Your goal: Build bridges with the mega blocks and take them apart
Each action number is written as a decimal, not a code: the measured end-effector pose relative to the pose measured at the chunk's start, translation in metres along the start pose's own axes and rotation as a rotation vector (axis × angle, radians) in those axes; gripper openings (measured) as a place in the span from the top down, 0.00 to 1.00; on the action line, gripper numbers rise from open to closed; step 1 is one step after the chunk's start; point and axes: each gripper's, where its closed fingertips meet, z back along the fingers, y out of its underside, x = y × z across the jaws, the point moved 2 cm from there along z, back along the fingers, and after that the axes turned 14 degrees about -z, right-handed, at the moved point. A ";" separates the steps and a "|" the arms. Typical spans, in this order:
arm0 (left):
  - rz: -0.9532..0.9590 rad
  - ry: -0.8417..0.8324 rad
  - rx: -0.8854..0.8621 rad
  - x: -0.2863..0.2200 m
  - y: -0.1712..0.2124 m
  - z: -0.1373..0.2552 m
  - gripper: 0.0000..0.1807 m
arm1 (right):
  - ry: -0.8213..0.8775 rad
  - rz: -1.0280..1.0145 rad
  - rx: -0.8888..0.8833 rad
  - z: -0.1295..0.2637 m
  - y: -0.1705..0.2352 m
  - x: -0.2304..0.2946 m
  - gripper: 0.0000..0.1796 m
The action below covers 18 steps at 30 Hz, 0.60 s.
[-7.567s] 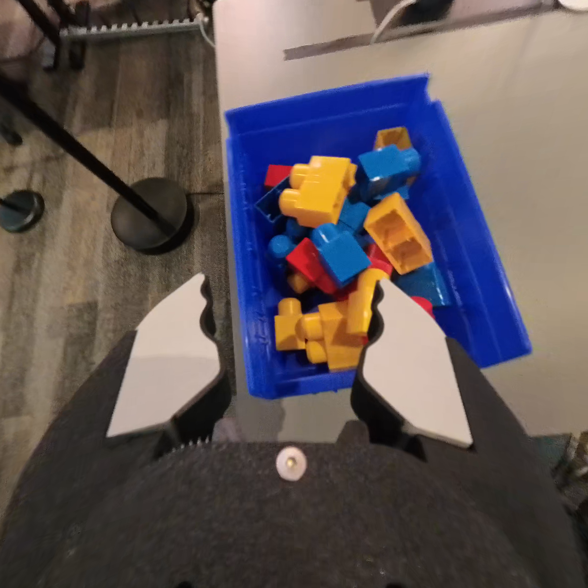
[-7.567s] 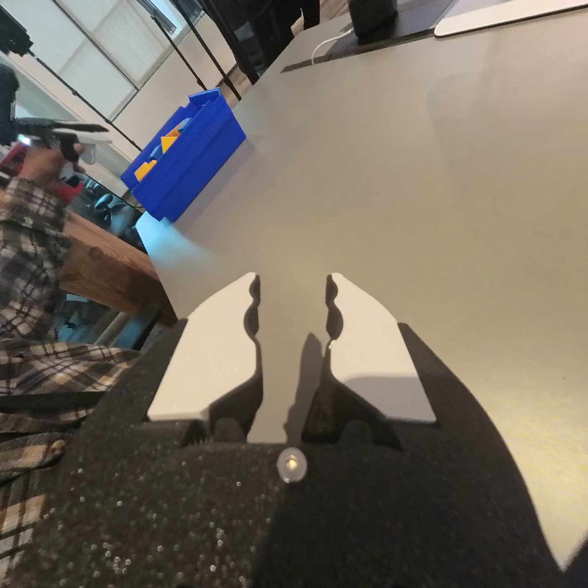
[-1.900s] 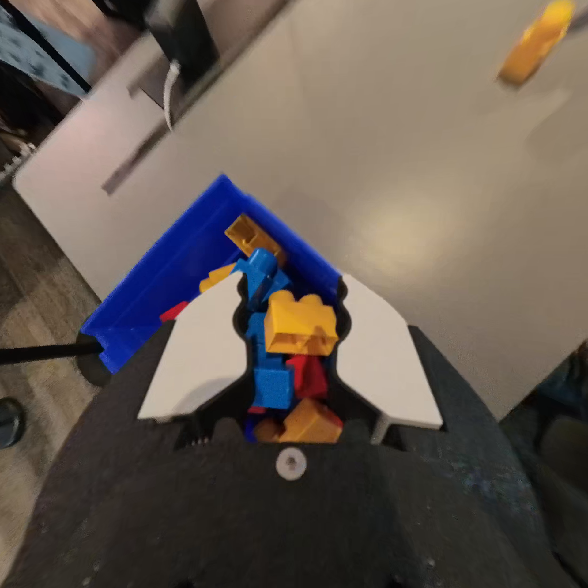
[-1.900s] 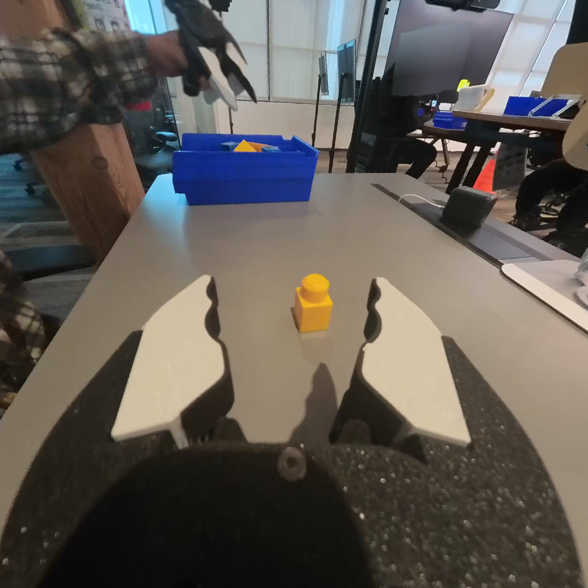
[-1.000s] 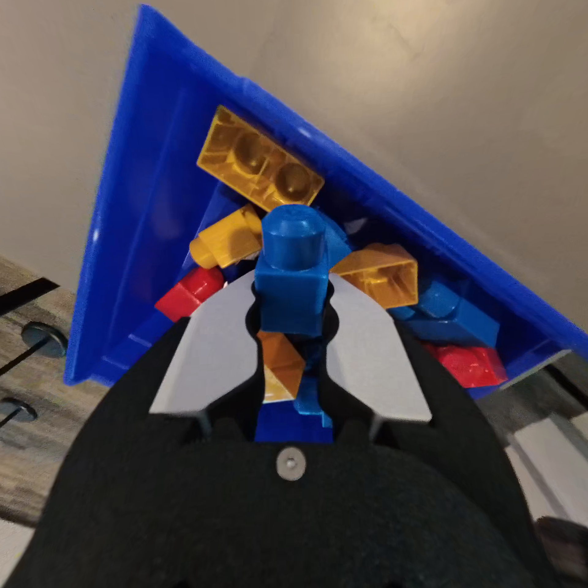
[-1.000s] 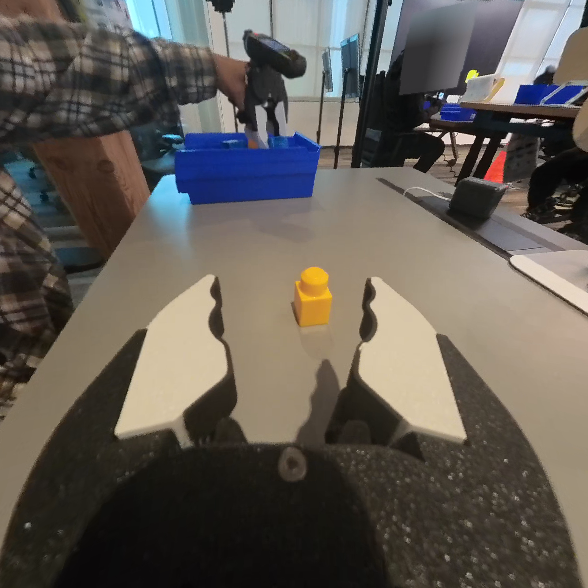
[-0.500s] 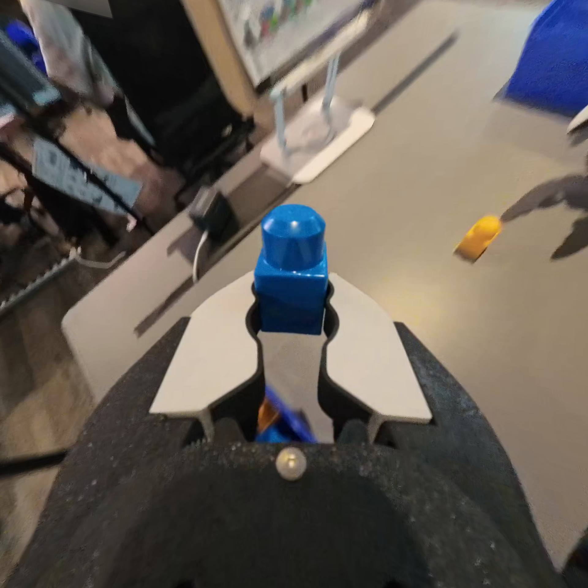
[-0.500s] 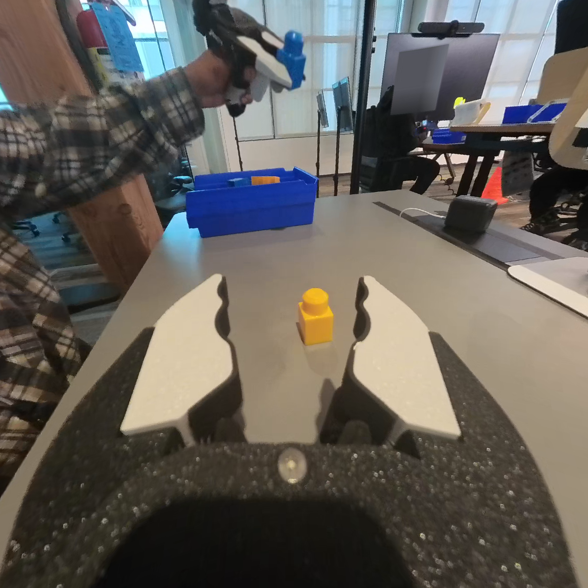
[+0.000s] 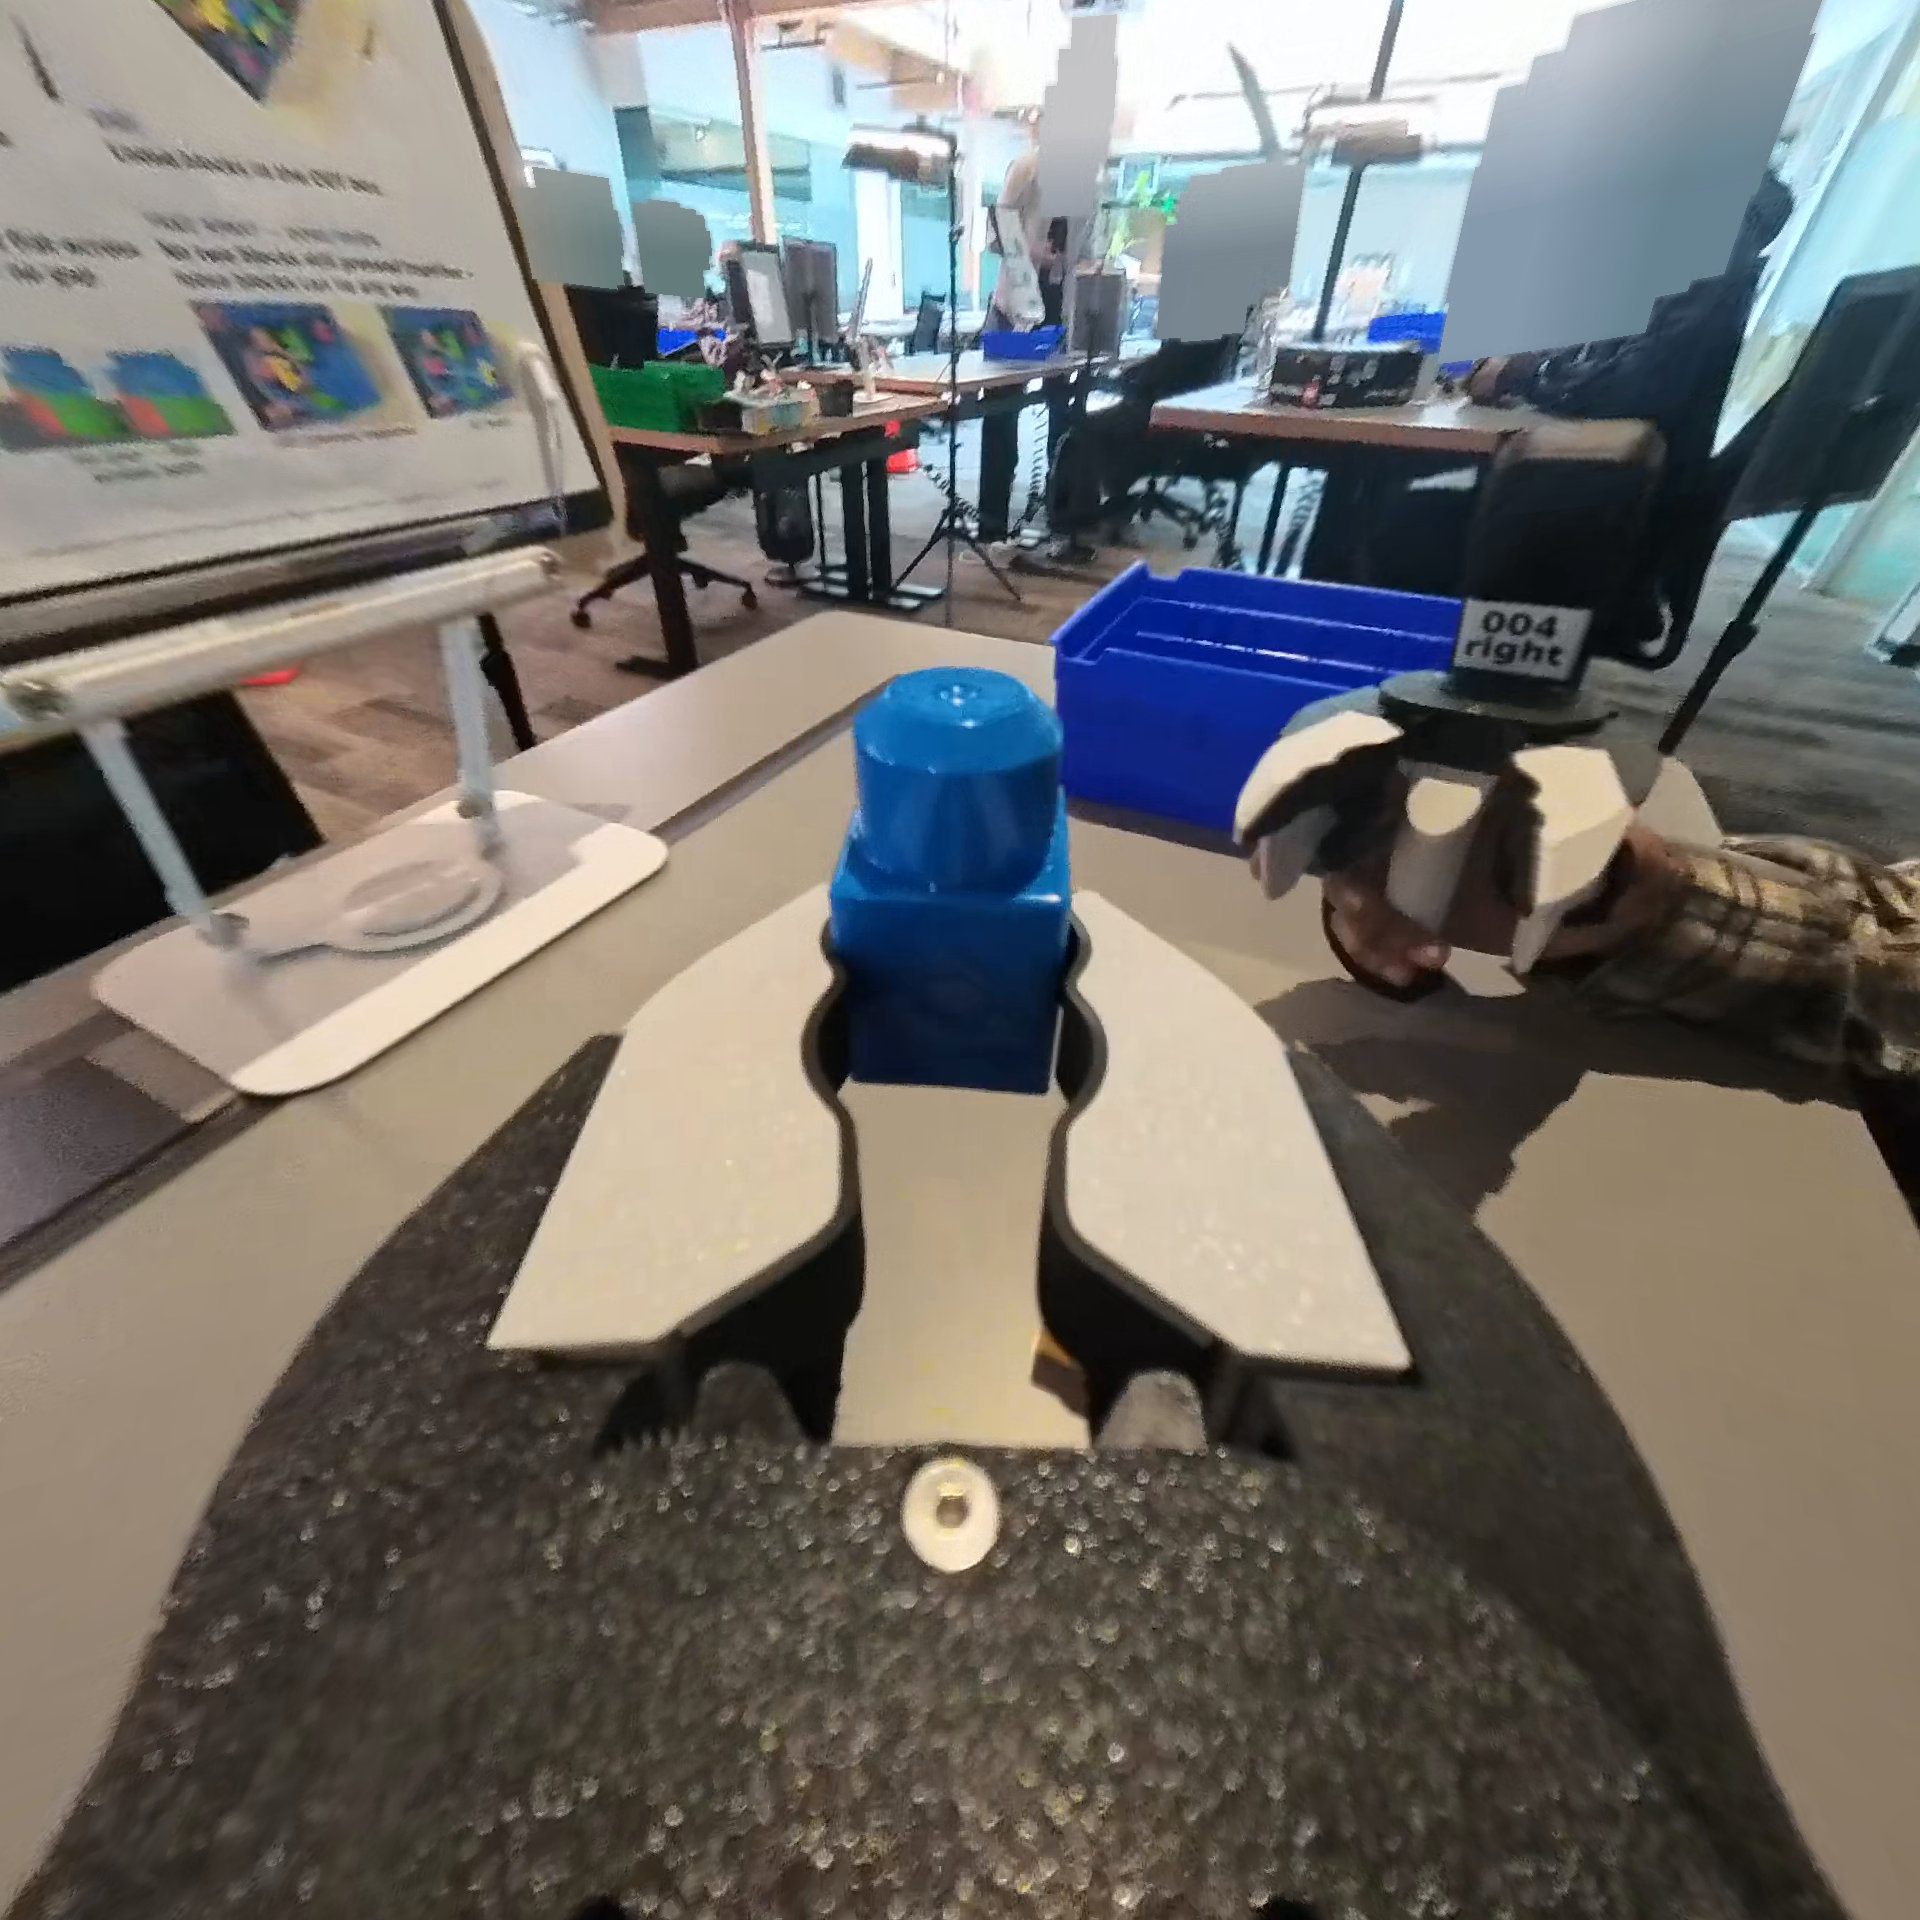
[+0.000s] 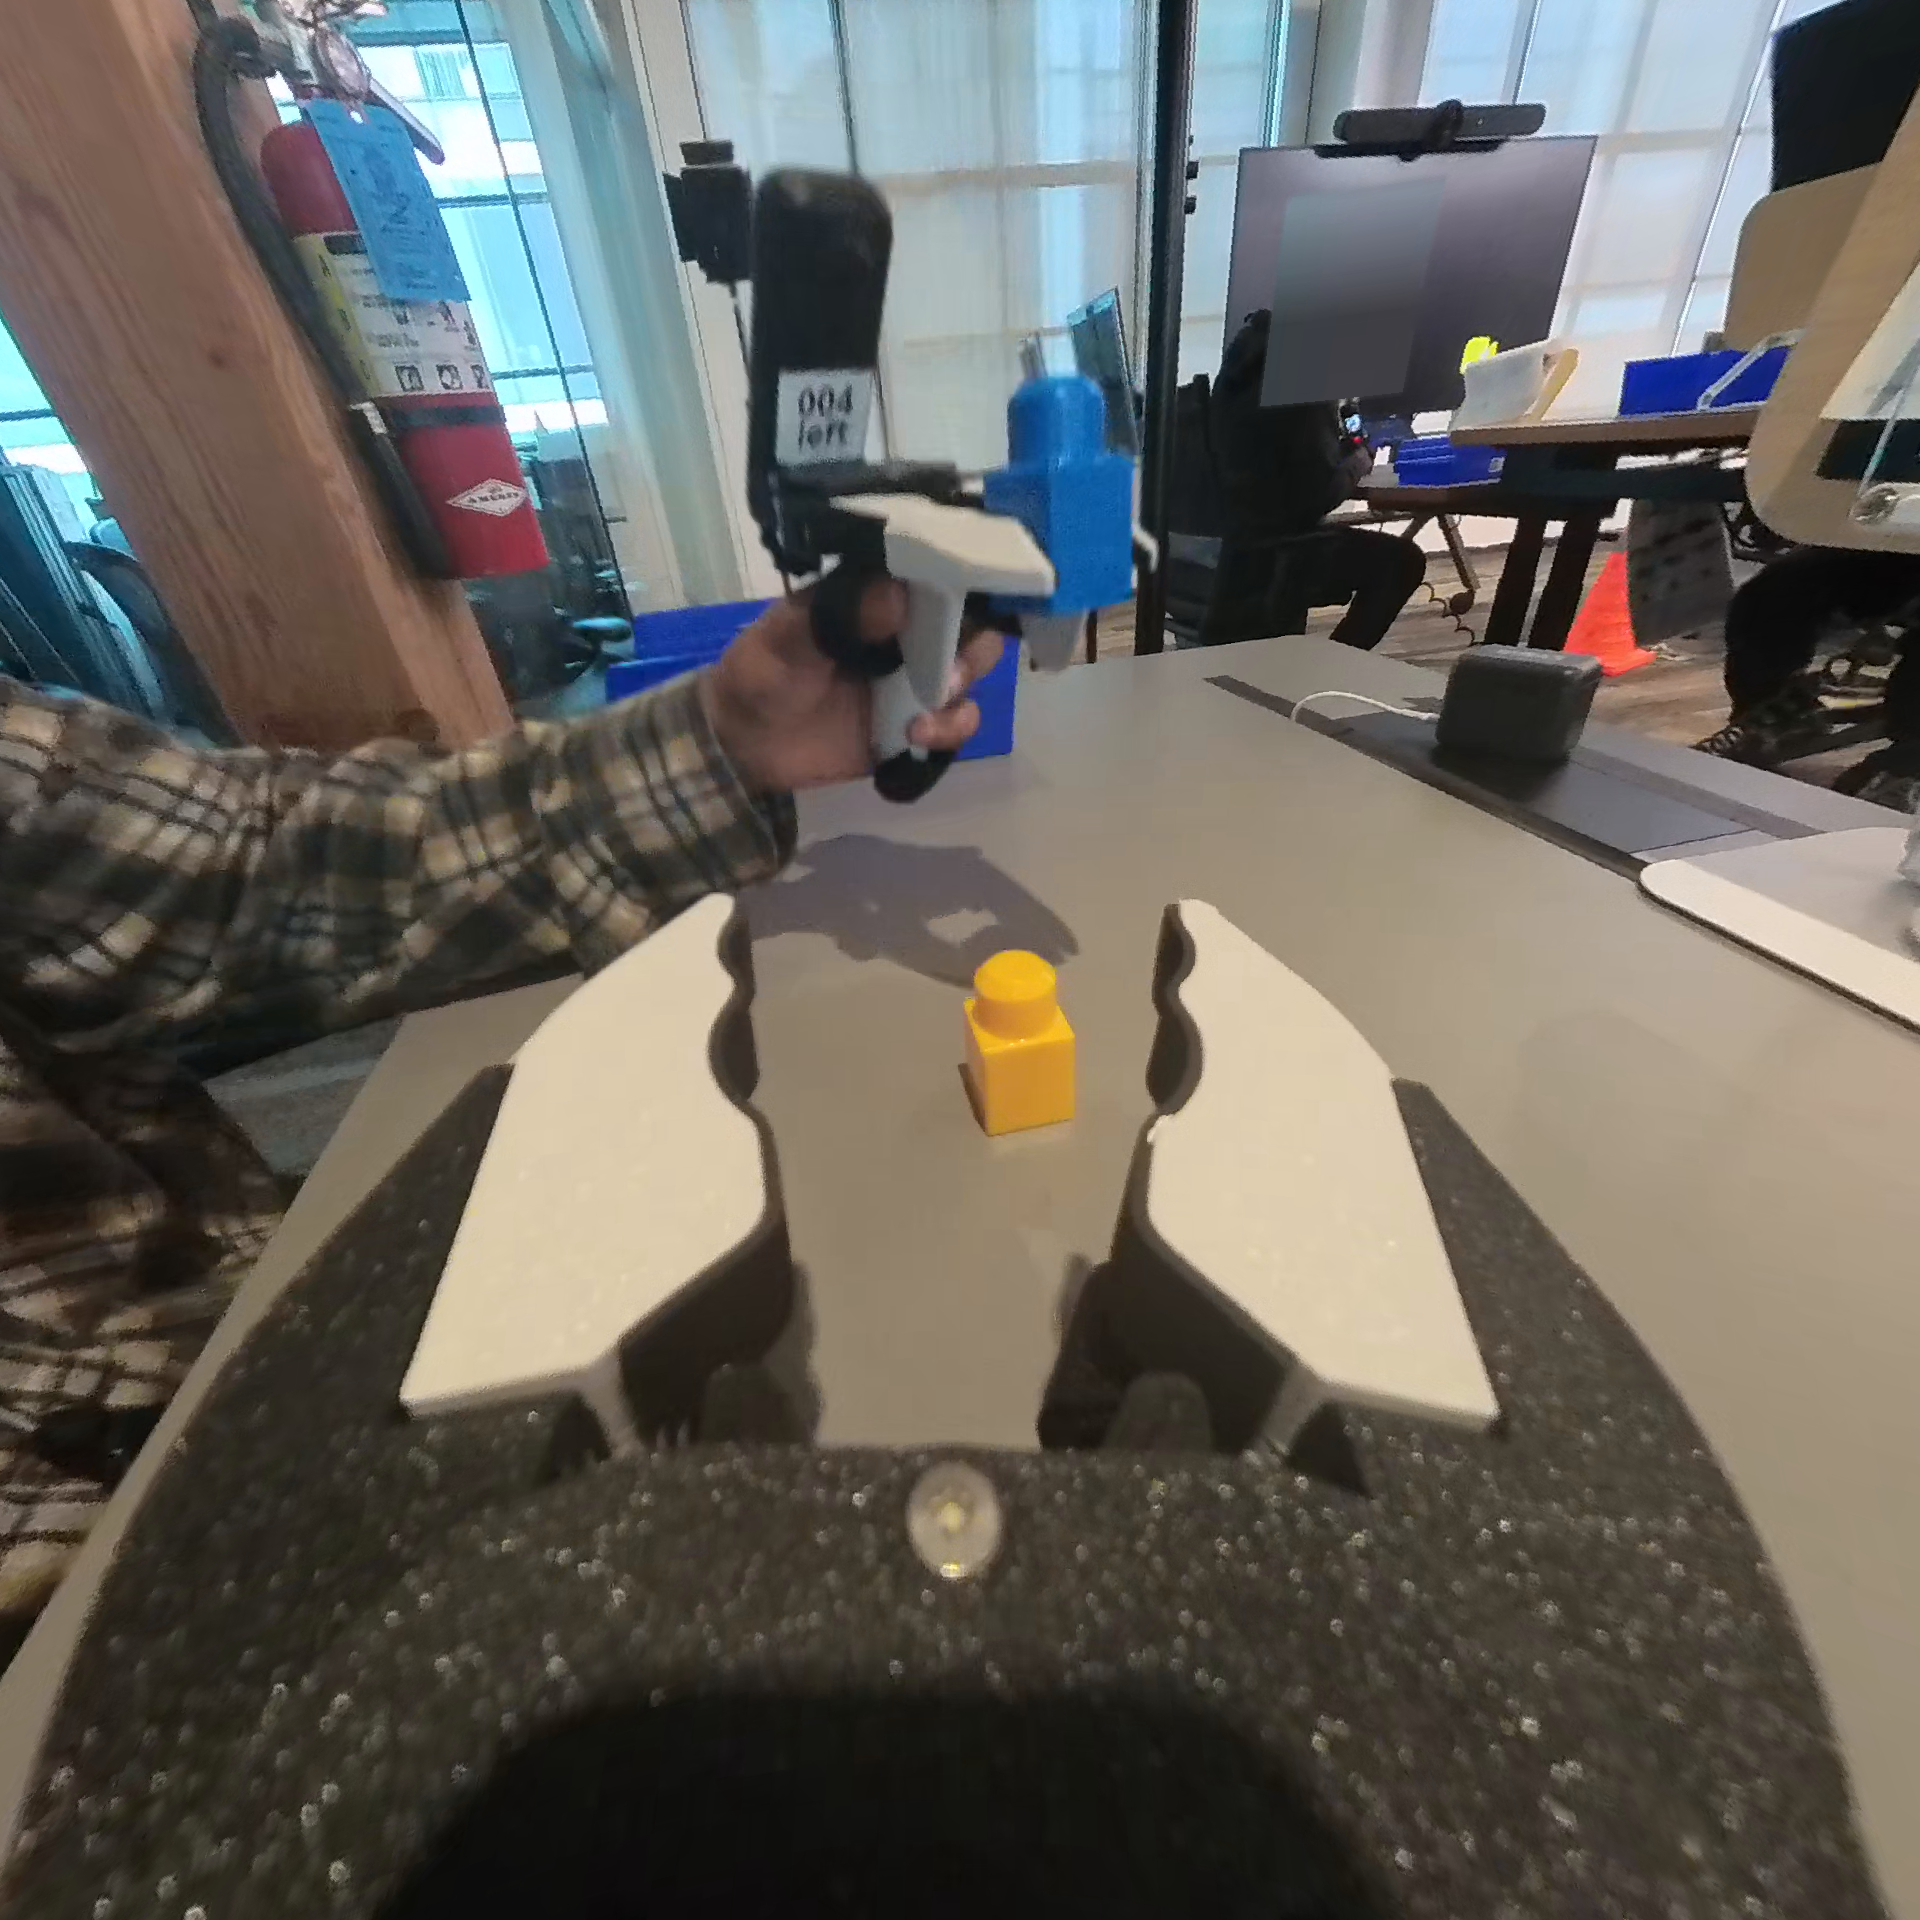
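My left gripper (image 9: 951, 961) is shut on a blue one-stud block (image 9: 951, 894) and holds it upright, well above the grey table (image 9: 1558, 1299). In the right wrist view the left gripper (image 10: 1081, 566) and its blue block (image 10: 1060, 499) hang in the air behind and above a yellow one-stud block (image 10: 1018, 1060). That yellow block stands upright on the table. My right gripper (image 10: 951, 966) is open and empty, low over the table, with the yellow block just beyond its fingertips. The right gripper also shows in the left wrist view (image 9: 1434, 831).
A blue bin (image 9: 1247, 675) sits at the table's far end. Another blue bin (image 10: 675, 644) lies behind the person's plaid sleeve (image 10: 364, 831). A sign stand with a white base (image 9: 343, 935) is at the left. A black box (image 10: 1517, 701) with a cable sits on a dark strip. About 15 centimeters separates my left fingertips from my right. About 35 centimeters separates my left fingertips from the white base (image 9: 343, 935).
My left gripper closed on the blue block in the bin, lifted it out and carried it over the table towards the yellow block. My right gripper stayed open by the yellow block.
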 end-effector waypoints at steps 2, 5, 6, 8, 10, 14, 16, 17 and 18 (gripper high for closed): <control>0.037 0.009 -0.048 -0.006 0.012 -0.001 0.80 | -0.007 -0.015 0.000 -0.001 0.002 -0.001 0.60; 0.083 0.066 -0.064 -0.015 0.017 -0.003 0.80 | -0.002 -0.006 0.019 -0.004 0.005 -0.004 0.60; 0.069 0.055 -0.070 -0.015 0.017 -0.002 0.80 | 0.005 0.002 0.009 -0.005 0.003 -0.006 0.60; 0.062 0.069 -0.082 -0.018 0.015 -0.003 0.80 | 0.002 -0.008 -0.002 -0.008 -0.005 -0.010 0.60; 0.059 0.075 -0.092 -0.021 0.015 -0.005 0.80 | -0.017 -0.006 -0.008 -0.012 -0.022 -0.011 0.60; 0.047 0.095 -0.083 -0.027 0.018 -0.009 0.80 | -0.042 0.093 -0.007 -0.025 -0.065 -0.011 0.61; 0.037 0.098 -0.081 -0.030 0.017 -0.010 0.80 | -0.085 0.132 0.007 -0.036 -0.083 -0.010 0.64; 0.032 0.098 -0.080 -0.030 0.017 -0.010 0.80 | -0.119 0.132 0.014 -0.041 -0.090 -0.008 0.65; 0.028 0.099 -0.077 -0.031 0.017 -0.010 0.80 | -0.156 0.127 0.026 -0.047 -0.095 -0.005 0.67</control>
